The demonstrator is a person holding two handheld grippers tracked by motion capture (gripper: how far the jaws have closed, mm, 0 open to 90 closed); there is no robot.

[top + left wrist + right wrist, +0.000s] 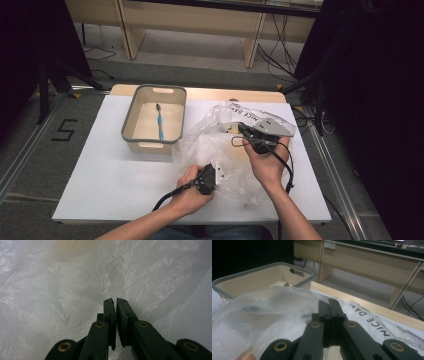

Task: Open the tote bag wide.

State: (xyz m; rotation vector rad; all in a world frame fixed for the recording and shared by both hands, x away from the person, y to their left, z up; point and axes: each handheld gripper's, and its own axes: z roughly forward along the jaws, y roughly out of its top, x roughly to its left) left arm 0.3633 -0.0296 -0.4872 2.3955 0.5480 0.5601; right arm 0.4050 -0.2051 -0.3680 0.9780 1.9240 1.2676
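A crumpled clear plastic bag (215, 145) printed "NICE DAY" lies on the white table (115, 170), right of centre. My left gripper (216, 172) rests on the bag's near part. In the left gripper view its jaws (115, 300) stand almost together, pinching the thin film (75, 277). My right gripper (241, 132) is at the bag's far right side, pointing left. Its jaws (329, 301) are shut, and the bag (274, 307) rises in a fold around them.
A beige basket with a grey rim (129, 117) stands at the table's back left with a blue toothbrush (160, 122) inside. The same basket (249, 268) lies just beyond the bag. Wooden desks and floor cables are behind the table. A taped "5" (65, 130) marks the floor at left.
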